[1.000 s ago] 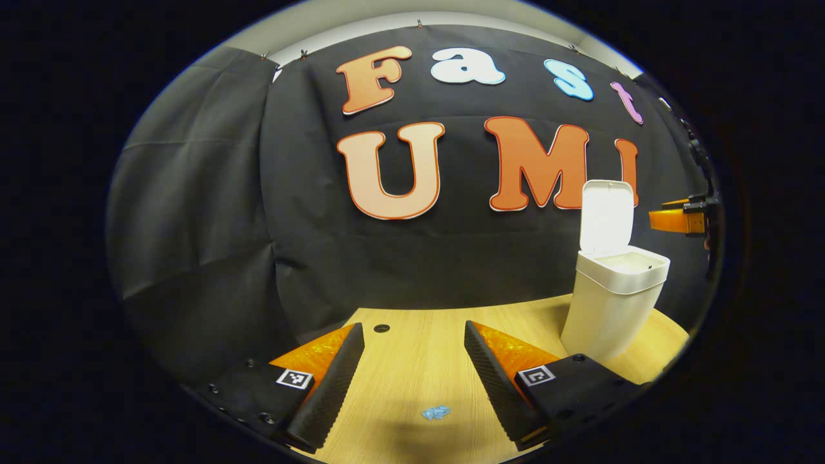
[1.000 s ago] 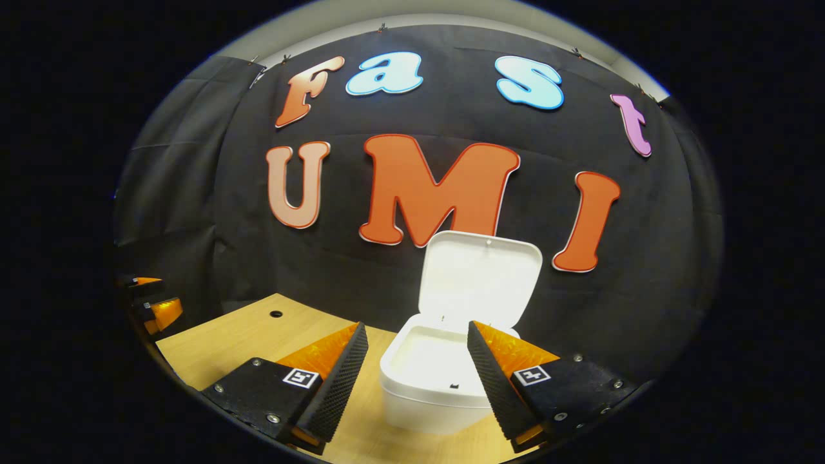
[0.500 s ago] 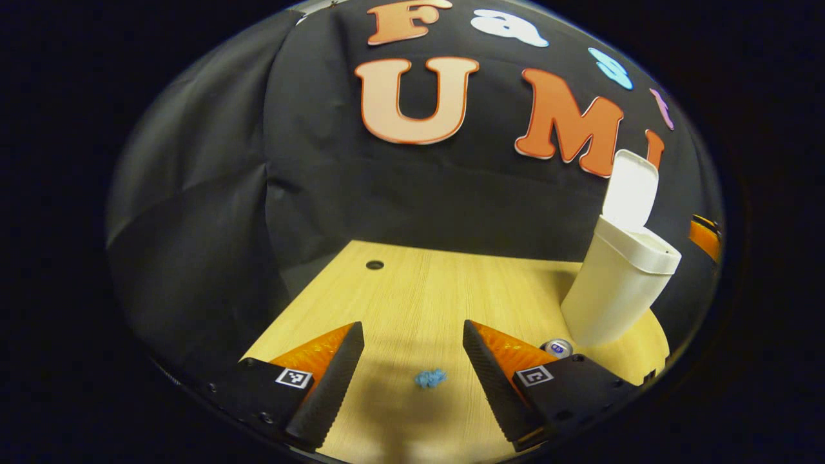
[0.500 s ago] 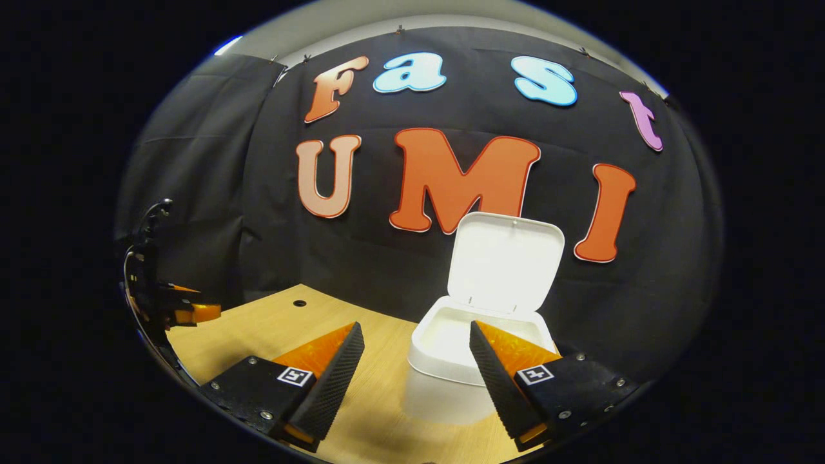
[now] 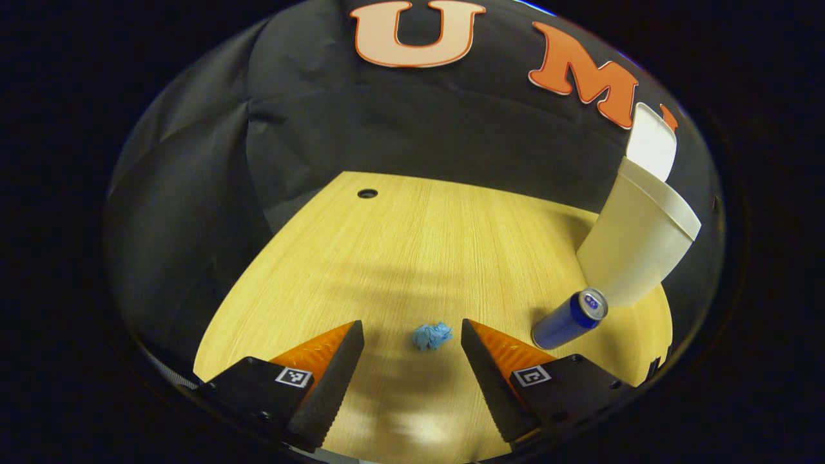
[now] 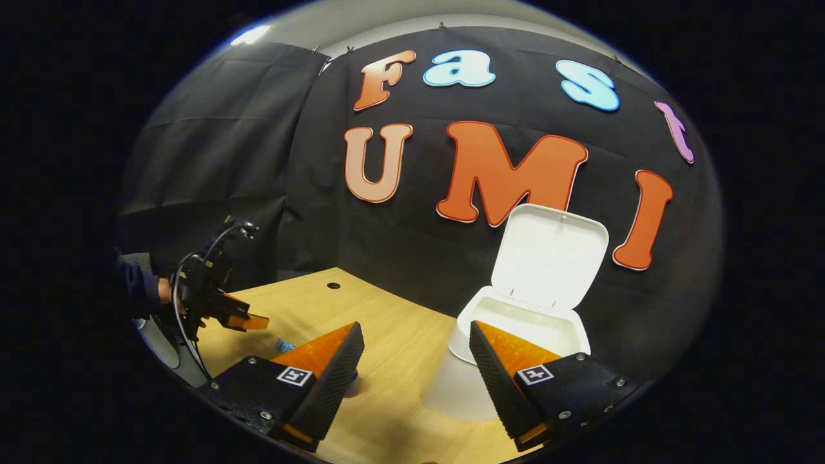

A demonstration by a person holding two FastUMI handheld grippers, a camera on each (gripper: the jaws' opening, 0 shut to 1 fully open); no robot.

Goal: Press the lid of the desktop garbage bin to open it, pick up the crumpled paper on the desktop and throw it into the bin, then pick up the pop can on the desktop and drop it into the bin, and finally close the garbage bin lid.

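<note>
The left gripper (image 5: pixel 408 348) is hovering released over the wooden surface (image 5: pixel 412 245), its fingers spread either side of the crumpled paper (image 5: pixel 432 336) without touching it. The pop can (image 5: pixel 570 320) is standing just beside the garbage bin (image 5: pixel 635 245), whose lid (image 6: pixel 550 256) is standing open. The right gripper (image 6: pixel 416 351) is hanging released near the bin

The left gripper (image 5: pixel 409 361) has tilted down toward the desk (image 5: pixel 412 245); the crumpled paper (image 5: pixel 432 336) now lies closer between its fingertips, and the pop can (image 5: pixel 568 319) came into view
</note>
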